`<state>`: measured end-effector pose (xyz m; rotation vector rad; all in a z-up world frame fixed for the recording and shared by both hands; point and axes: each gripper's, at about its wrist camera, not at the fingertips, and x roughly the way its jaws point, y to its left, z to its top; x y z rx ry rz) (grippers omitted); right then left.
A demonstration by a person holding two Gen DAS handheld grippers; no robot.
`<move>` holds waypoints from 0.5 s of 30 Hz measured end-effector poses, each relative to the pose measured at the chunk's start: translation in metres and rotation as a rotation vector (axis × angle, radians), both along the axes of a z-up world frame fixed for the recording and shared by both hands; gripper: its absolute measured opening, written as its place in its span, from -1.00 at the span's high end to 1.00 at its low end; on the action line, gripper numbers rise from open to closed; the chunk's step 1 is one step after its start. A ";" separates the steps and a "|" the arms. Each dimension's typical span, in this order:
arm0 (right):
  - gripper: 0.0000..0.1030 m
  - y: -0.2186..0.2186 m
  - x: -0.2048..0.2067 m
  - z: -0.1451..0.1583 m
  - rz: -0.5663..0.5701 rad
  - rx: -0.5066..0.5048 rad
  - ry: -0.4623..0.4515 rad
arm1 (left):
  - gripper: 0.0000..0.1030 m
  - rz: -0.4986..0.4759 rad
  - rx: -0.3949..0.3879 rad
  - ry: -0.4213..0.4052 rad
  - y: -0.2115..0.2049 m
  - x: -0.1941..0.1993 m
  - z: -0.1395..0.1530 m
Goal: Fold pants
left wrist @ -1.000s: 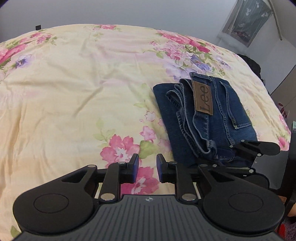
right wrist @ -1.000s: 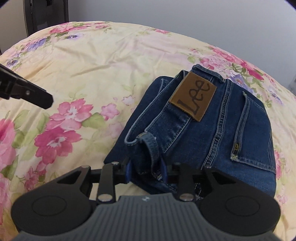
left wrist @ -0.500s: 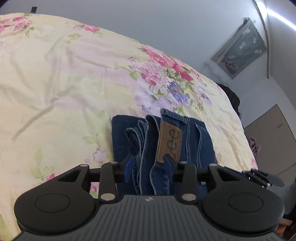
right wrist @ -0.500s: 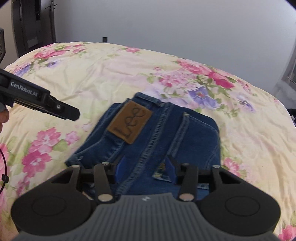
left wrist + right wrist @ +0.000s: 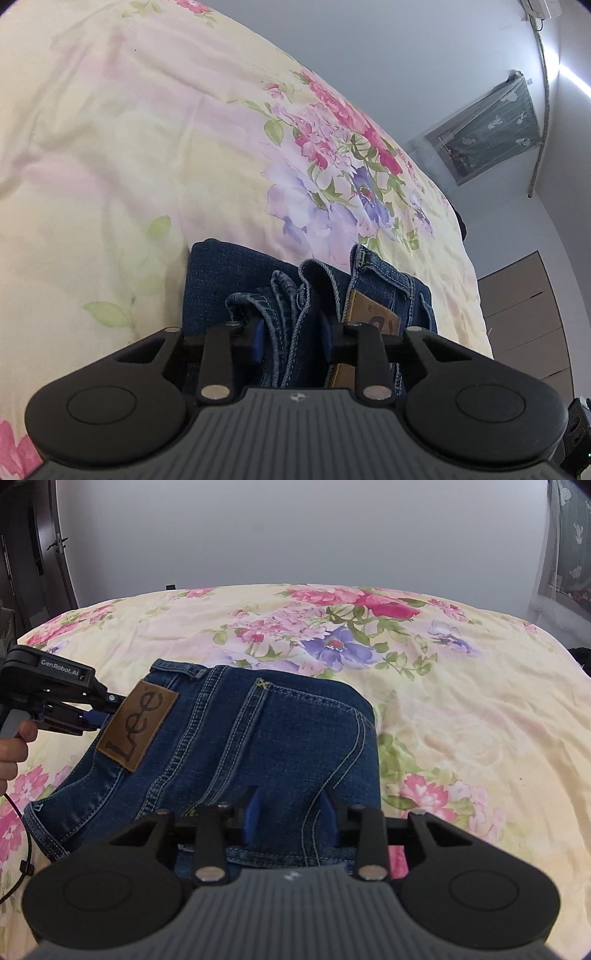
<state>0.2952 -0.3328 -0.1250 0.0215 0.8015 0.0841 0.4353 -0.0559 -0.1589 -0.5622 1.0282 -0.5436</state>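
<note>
Folded dark-blue denim pants [image 5: 236, 753] on floral yellow bedsheet [image 5: 461, 709], left gripper [image 5: 293, 334] clamping bunched waistband layers after closing, right gripper [image 5: 290, 818] closing, straddling near edge, grip unclear, brown leather patch [image 5: 138, 725] legible only in right view.

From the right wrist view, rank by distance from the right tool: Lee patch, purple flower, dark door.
1. Lee patch, on the jeans, left of the right tool.
2. Purple flower, on the bedspread beyond the jeans.
3. Dark door, far left, past the bed.
</note>
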 end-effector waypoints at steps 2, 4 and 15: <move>0.39 -0.001 -0.002 -0.001 0.001 0.004 -0.010 | 0.61 0.009 0.036 -0.020 -0.006 -0.002 0.004; 0.39 -0.004 -0.005 0.001 -0.014 0.013 -0.024 | 0.80 -0.015 0.115 -0.122 -0.016 -0.015 0.023; 0.53 -0.024 -0.016 0.007 -0.080 0.034 0.011 | 0.82 -0.145 0.385 -0.339 -0.023 -0.042 0.039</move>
